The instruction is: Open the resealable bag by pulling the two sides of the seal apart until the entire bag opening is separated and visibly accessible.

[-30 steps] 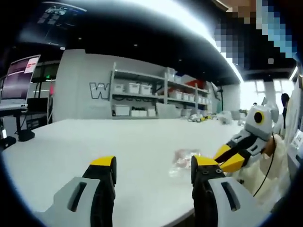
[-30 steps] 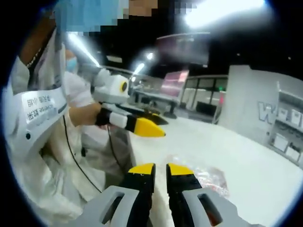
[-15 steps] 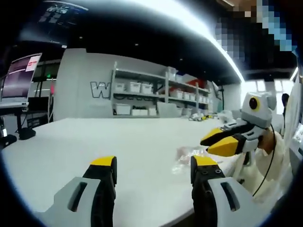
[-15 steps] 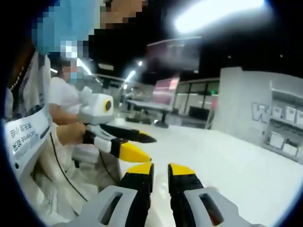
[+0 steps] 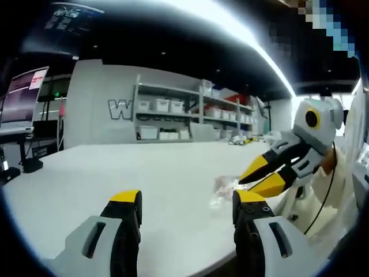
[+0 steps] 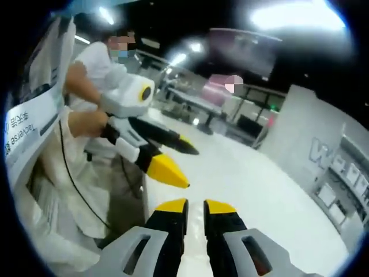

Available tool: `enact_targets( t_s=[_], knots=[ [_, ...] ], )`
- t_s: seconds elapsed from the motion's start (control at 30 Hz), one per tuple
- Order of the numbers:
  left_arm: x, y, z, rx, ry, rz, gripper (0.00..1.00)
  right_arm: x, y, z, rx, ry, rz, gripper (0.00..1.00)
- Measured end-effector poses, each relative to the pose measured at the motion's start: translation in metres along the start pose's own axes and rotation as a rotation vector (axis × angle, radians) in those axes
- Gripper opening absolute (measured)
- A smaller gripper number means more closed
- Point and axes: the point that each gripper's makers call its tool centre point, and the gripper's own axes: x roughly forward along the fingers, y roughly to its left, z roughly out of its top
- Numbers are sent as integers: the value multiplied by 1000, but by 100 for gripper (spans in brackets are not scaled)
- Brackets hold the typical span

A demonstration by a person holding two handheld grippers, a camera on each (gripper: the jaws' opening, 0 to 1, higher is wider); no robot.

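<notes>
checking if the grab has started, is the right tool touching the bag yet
Cannot tell. In the left gripper view the right tool hangs with its tips at the bag on the table, but the overlap hides any contact or gap.

Left claw (image 5: 187, 210) stands wide apart at the frame's bottom. Right claw (image 6: 195, 209) is nearly closed, holding nothing; at right of the left gripper view its tips part slightly.

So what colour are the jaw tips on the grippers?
Yellow, clearest on the left gripper in the left gripper view.
</notes>
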Motion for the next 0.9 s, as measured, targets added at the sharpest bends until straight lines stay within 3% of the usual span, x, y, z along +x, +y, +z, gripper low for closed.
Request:
enact_targets(
  t_s=[0.2,0.5,0.9],
  knots=[
    [-3,1,3,17,-3,-1,63,2,6,-4,-31,51,33,8],
    [-3,-2,1,24,-6,-9,63,3,4,-6,-200,158,77,8],
    [-9,0,0,46,-15,-12,63,9,8,-8,-265,244,124,8]
  ],
)
